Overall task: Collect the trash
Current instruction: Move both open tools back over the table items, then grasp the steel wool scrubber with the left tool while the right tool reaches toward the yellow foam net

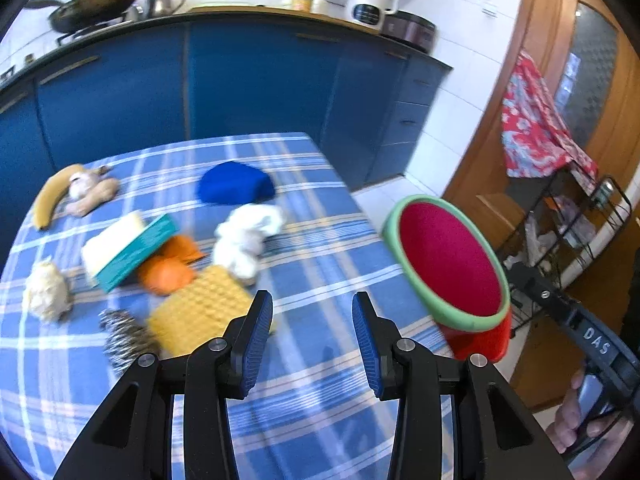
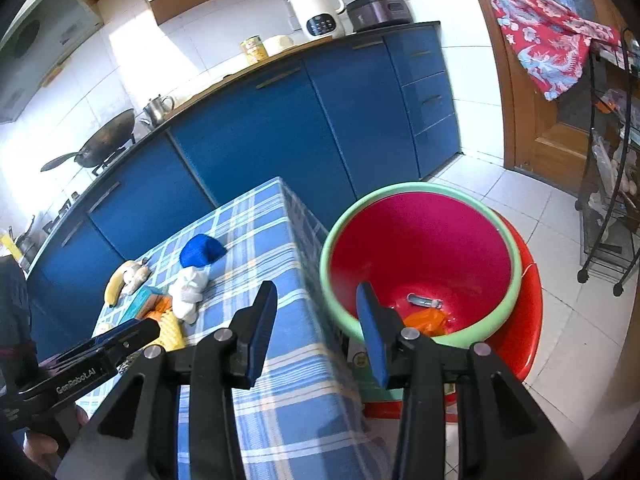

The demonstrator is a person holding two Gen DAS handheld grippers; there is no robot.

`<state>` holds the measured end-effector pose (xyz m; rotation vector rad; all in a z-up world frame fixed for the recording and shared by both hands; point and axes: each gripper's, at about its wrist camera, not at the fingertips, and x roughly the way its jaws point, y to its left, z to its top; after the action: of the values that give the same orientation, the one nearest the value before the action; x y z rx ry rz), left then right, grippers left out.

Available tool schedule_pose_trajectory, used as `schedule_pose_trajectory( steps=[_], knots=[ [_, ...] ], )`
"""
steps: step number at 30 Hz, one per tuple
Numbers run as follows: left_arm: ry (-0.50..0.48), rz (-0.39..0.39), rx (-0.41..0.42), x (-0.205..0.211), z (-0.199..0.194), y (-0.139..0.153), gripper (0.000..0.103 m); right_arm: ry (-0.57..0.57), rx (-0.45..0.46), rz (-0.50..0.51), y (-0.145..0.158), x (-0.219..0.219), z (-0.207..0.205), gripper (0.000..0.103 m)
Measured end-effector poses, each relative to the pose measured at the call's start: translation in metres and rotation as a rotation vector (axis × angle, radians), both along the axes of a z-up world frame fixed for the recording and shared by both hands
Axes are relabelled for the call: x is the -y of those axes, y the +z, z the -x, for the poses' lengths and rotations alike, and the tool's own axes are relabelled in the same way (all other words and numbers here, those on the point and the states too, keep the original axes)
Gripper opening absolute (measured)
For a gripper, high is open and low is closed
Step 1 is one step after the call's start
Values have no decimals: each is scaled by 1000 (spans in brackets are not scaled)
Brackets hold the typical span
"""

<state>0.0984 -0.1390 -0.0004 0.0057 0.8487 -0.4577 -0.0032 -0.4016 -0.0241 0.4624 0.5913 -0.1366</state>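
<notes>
tablecloth (image 1: pixel 328 280): blue-white plaid | bin (image 2: pixel 420 240): red, green rim | cabinets (image 1: pixel 260 80): blue

Blue kitchen cabinets (image 2: pixel 256 128) ran under a dark countertop (image 1: pixel 240 14) and white wall tiles (image 2: pixel 132 60). Right of the cabinets stood a wooden door (image 1: pixel 560 92); white floor tiles (image 2: pixel 532 208) lay before it.

1. Tablecloth (image 1: pixel 320 272) – woven checked cloth, matt.
2. Bin (image 2: pixel 420 240) – smooth, glossy plastic.
3. Sponge (image 1: pixel 204 308) – yellow, bumpy, matt.
4. Scourer (image 1: pixel 124 332) – shiny coiled metal.
5. Wad (image 1: pixel 244 240) – white, crumpled, looks like paper.
6. Wok (image 1: pixel 96 4) – dark metal.
7. Door (image 1: pixel 516 168) – polished wood.
8. Cabinets (image 1: pixel 256 80) – smooth blue fronts.
</notes>
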Motion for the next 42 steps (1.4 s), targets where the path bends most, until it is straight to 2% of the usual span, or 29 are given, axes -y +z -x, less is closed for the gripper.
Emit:
schedule_pose_trajectory(
  steps=[6, 10, 22, 28, 35, 42],
  knots=[
    [74, -14, 3, -33, 1, -4, 43, 32, 0, 15, 5, -19, -1, 44],
    [128, -65, 36, -50, 4, -5, 43, 55, 1, 21, 7, -30, -3, 45],
    [243, -82, -11, -95, -6, -29, 43, 130, -34, 50, 5, -65, -20, 45],
    [271, -61, -49, -109, -13, -42, 43, 164, -59, 62, 0, -81, -32, 45],
    [260, -9, -70, -116, -17, -48, 43, 205, -85, 69, -7, -101, -46, 45],
    [241, 69, -115, -118, -26, -57, 43, 241, -102, 83, -12, -117, -56, 45]
  ],
)
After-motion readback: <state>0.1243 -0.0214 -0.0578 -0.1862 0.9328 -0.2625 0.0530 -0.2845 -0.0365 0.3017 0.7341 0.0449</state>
